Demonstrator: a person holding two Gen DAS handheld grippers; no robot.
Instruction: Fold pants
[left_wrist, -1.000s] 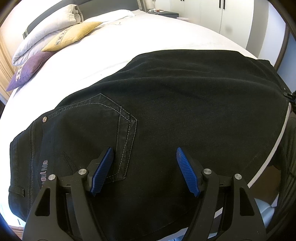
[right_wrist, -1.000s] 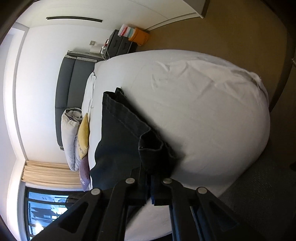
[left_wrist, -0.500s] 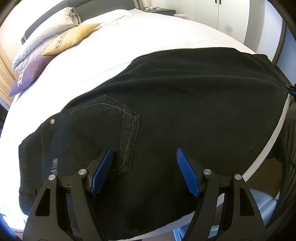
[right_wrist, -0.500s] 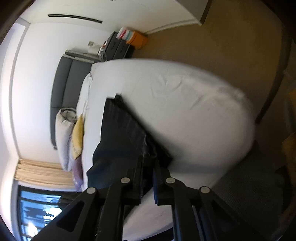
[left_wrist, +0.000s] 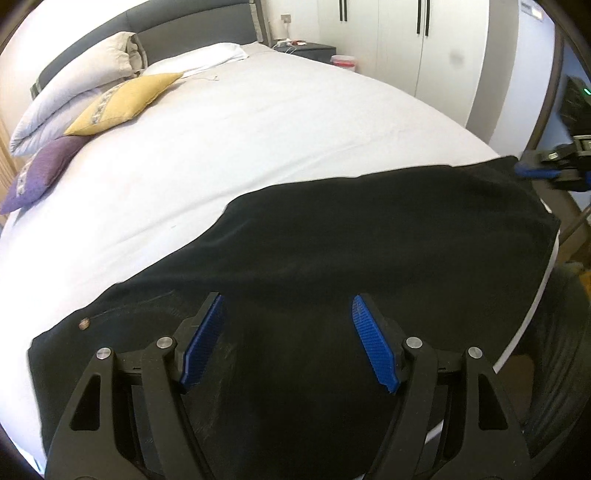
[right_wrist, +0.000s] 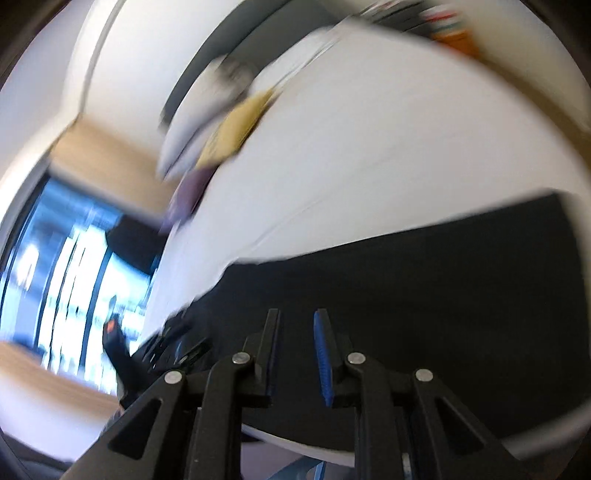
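Note:
Black pants (left_wrist: 332, 258) lie folded flat along the near edge of a white bed (left_wrist: 258, 140). My left gripper (left_wrist: 286, 339) is open and empty, hovering over the waist end near a rivet (left_wrist: 84, 323). My right gripper (right_wrist: 295, 350) is open with a narrow gap and holds nothing; it hovers over the pants (right_wrist: 424, 295) in a blurred view. It also shows at the right edge of the left wrist view (left_wrist: 532, 172), just off the pants' far corner.
Yellow (left_wrist: 125, 101), purple (left_wrist: 40, 173) and grey pillows (left_wrist: 74, 92) lie by the dark headboard (left_wrist: 192, 31). White wardrobe doors (left_wrist: 424, 48) stand at the back right. A window (right_wrist: 74, 288) shows left in the right wrist view.
The right gripper let go of the pants' hem, opened slightly and swung round fast to face the bed. The left gripper drew back and up; the pants now lie flatter.

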